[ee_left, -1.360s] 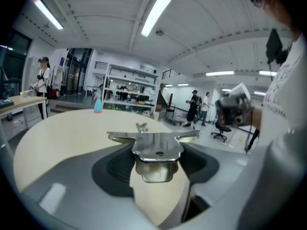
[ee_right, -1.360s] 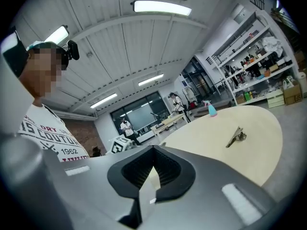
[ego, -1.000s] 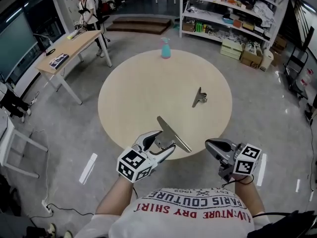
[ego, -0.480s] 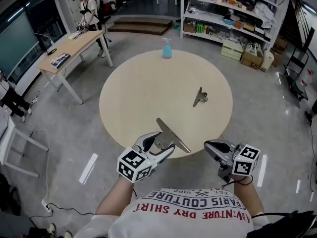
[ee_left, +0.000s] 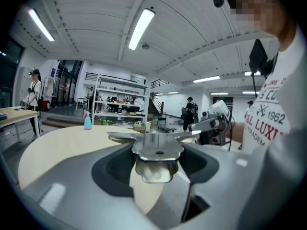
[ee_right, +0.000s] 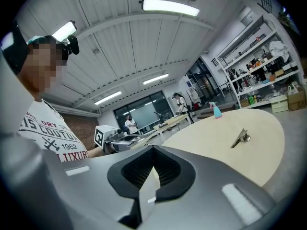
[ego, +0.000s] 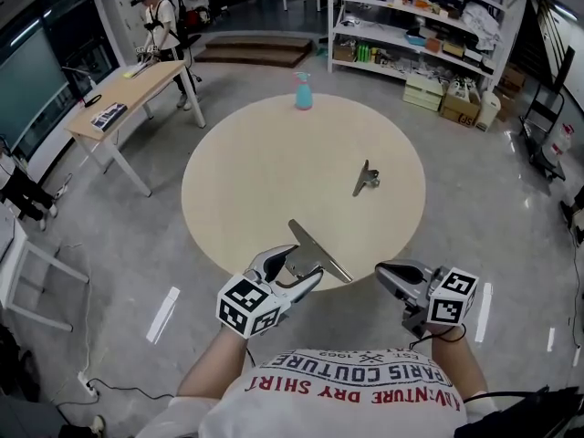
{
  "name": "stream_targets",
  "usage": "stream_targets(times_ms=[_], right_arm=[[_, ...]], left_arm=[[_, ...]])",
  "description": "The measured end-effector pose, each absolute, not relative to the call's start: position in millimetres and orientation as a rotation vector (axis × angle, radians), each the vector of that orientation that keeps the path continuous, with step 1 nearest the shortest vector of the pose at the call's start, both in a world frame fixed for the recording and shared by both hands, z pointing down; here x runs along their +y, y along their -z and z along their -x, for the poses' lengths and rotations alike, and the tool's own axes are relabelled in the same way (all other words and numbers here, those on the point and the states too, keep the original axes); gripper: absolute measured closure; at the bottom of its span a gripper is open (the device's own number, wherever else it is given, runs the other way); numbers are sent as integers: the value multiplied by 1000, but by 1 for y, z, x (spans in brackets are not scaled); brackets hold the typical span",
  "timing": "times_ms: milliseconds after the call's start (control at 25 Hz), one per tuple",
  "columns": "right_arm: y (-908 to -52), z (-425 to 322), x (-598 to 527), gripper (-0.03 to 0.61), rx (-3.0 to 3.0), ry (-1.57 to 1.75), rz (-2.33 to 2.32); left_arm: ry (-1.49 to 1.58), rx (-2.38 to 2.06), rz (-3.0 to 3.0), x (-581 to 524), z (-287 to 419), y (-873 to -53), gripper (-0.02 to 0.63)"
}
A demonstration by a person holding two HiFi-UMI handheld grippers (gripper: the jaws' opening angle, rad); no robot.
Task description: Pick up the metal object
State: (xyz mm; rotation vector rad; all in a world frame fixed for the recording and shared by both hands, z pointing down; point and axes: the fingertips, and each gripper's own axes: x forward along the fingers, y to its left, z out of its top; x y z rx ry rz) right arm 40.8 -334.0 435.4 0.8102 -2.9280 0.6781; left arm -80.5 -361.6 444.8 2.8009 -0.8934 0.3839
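Just below the head view's centre, the metal object (ego: 321, 252), a flat blade on a clip, is clamped in the left gripper's (ego: 303, 264) jaws over the round tabletop's (ego: 255, 181) near edge. Right of it, the right gripper (ego: 383, 272) hangs, jaws closed and empty. A second metal piece (ego: 367, 179) lies right of the tabletop's centre.
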Motion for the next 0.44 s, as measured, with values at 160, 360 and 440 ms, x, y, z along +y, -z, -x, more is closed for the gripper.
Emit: stream_targets(times_ms=[160,360,440], right_arm=[[-434,-39,-335,577,-2928,-664,-794],[-435,-36,-328,577,-2923,-659,-787],[-436,-36,-329,577,-2922,-660,-789]], left_arm=[[-363,-886,-2805,-363,81,-441,330],[-366,-888,-2816,-361,84,-439,330],[-376,-887,-2816,-362,84,-441,330]])
